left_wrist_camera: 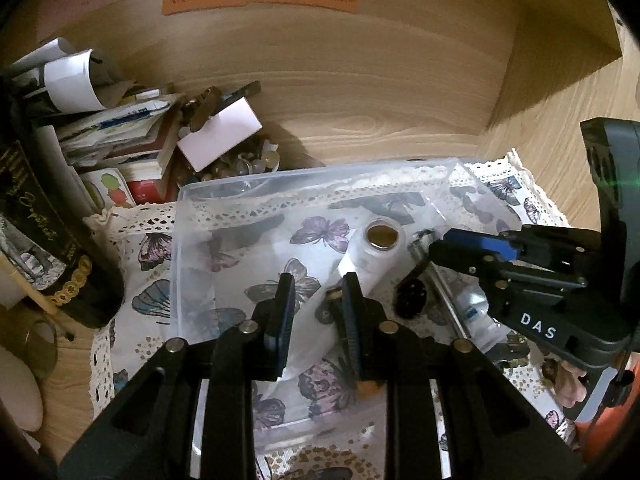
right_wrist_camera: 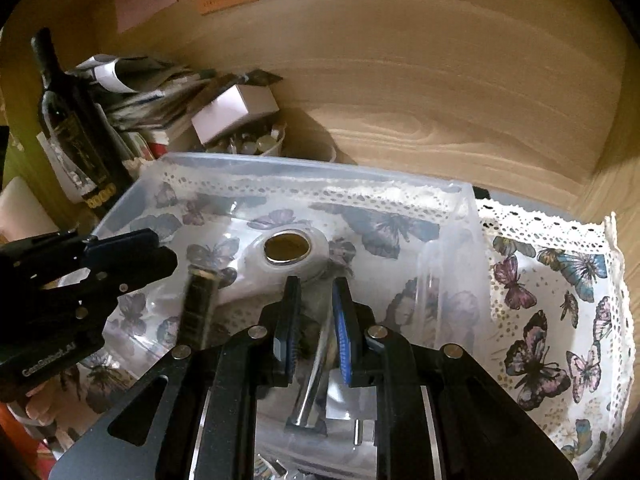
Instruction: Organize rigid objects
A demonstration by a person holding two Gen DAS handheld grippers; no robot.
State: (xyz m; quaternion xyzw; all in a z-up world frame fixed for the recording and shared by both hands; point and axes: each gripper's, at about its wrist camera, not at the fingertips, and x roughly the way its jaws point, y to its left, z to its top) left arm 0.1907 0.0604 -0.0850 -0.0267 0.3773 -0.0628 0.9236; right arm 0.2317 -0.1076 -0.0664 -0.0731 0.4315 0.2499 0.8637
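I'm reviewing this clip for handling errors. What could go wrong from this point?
1. The right gripper has a shiny metal tool between its fingers, hanging at a slant over the clear plastic bin; a loose hold could let it slip.
2. The left gripper works close to the right one above the white tape roll, so they might collide.

Looking down and forward from close above, both at the clear box (left_wrist_camera: 280,200) (right_wrist_camera: 320,176) on the butterfly cloth (left_wrist_camera: 136,248) (right_wrist_camera: 552,300) — left view from its left, right view from its right.
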